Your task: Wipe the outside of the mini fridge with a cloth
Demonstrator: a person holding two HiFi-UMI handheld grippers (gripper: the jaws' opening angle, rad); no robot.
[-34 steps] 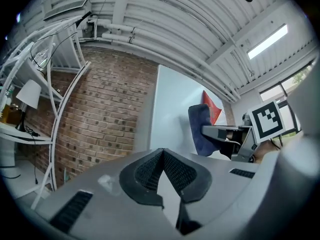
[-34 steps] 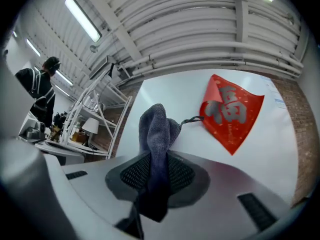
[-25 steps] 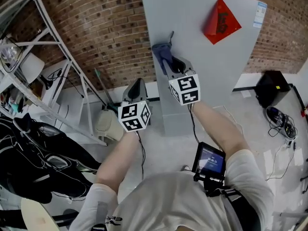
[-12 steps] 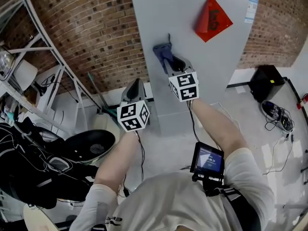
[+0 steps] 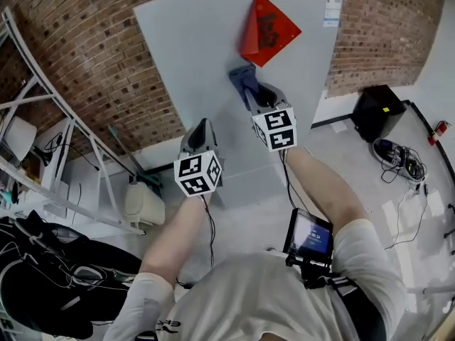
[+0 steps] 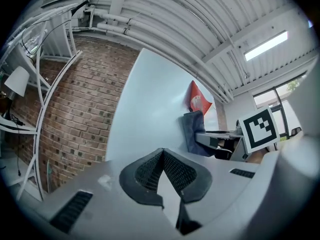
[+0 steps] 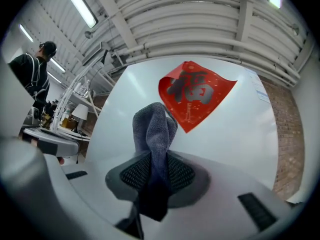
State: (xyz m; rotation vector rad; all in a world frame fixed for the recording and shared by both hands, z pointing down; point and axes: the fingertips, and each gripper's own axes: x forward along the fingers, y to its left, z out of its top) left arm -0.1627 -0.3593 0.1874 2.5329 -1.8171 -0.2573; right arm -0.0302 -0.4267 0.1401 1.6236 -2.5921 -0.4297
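Brick wall (image 5: 85,62) backs the mini fridge (image 5: 192,55). Right gripper (image 7: 156,169) clamps the cloth (image 7: 155,129), which points lengthwise straight ahead at it; left gripper (image 6: 162,156) has its 2 jaws together, empty.

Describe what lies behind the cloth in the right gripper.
Behind the cloth stands the pale mini fridge, bearing a red diamond sticker. The cloth covers part of the sticker's lower left edge.

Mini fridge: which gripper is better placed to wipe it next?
Right. The right gripper is shut on the cloth, held up near the fridge; the left gripper is shut with nothing between its fingers.
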